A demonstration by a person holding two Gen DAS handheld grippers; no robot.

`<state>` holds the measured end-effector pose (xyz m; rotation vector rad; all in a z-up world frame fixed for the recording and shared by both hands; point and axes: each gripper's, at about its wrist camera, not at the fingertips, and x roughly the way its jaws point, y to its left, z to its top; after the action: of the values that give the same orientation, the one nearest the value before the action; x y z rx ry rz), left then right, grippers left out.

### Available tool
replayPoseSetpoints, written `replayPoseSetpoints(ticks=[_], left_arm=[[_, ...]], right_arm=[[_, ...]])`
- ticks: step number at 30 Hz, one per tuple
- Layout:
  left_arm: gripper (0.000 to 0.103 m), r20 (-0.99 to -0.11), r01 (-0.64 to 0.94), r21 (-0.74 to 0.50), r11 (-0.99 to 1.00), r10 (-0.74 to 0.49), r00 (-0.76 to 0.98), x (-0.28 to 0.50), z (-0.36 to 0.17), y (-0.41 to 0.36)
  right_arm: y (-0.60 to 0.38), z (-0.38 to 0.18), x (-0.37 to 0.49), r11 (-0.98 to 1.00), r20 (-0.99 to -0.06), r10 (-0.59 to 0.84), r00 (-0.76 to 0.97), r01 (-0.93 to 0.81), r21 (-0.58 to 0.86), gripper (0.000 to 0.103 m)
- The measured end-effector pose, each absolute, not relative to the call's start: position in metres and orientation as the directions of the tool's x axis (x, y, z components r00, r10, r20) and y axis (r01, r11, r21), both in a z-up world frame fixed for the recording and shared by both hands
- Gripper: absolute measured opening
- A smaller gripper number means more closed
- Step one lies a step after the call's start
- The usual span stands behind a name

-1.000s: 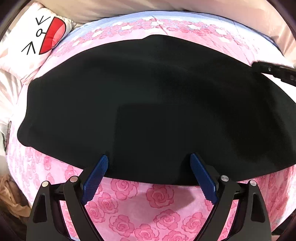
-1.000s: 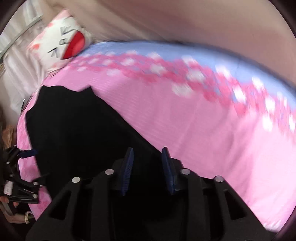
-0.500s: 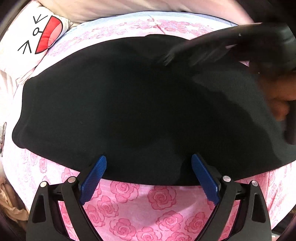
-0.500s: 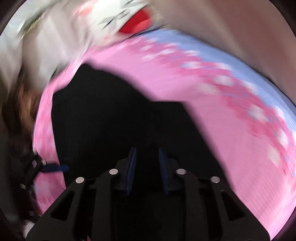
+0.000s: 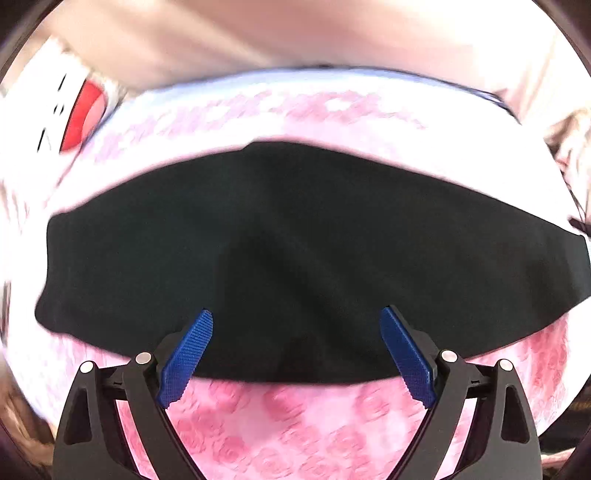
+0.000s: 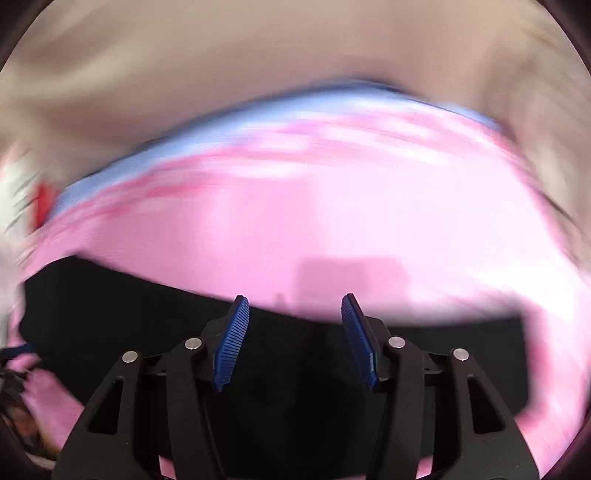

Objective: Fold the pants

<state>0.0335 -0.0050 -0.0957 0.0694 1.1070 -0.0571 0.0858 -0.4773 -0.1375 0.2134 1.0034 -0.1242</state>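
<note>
1. Where the left wrist view begins, the left gripper [image 5: 297,321] has its two blue pads [image 5: 186,356] spread wide apart, with nothing between them.
2. Under its black frame lies the pink rose-print sheet [image 5: 288,417], blurred in this view.
3. Just past that, the near hem of the black pants [image 5: 295,229] crosses between the pads; the pad tips overlap the cloth in the picture, though whether they touch it cannot be told.
4. The pants lie flat as one broad dark shape across the bed, running from the left side of the view to the right edge.
5. Beyond the far edge of the pants, the sheet shows a blurred rose band and then a pale blue strip.
6. At far left sits a white pillow [image 5: 70,110] with a red mouth and black marks; beige bedding [image 5: 295,33] fills the top.
7. In the right wrist view, the right gripper [image 6: 295,306] also holds its blue pads [image 6: 231,343] apart, less widely, and grips nothing.
8. Its frame sits over the pants [image 6: 110,314], whose far edge runs just behind the pad tips.
9. Farther on, the pink sheet [image 6: 314,221] is heavily smeared, with the blue strip and beige bedding behind it.
</note>
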Motion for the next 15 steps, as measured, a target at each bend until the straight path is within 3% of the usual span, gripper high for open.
replayPoseSetpoints(ticks=[3,12,14,15], left_arm=[[0.09,-0.892,0.152,0.028,0.988,-0.044,0.451,0.044,-0.088,-0.041],[0.09,-0.897,0.246,0.031,0.969,-0.082,0.434,0.06,-0.075,-0.112],[0.09,-0.897,0.248,0.054,0.967,-0.062,0.439,0.059,-0.075,-0.116],[0.09,-0.898,0.243,0.063,0.968,-0.052,0.437,0.059,-0.076,-0.115]], right_arm=[[-0.557,-0.148,0.044,0.934,-0.868,-0.078,0.491,0.341,0.109,0.057],[-0.592,-0.194,0.029,0.939,-0.869,0.042,0.494,0.278,0.204,0.066],[-0.584,-0.19,0.023,0.948,-0.864,0.042,0.502,0.253,0.193,0.062],[-0.584,-0.19,0.023,0.948,-0.858,0.056,0.51,0.243,0.206,0.053]])
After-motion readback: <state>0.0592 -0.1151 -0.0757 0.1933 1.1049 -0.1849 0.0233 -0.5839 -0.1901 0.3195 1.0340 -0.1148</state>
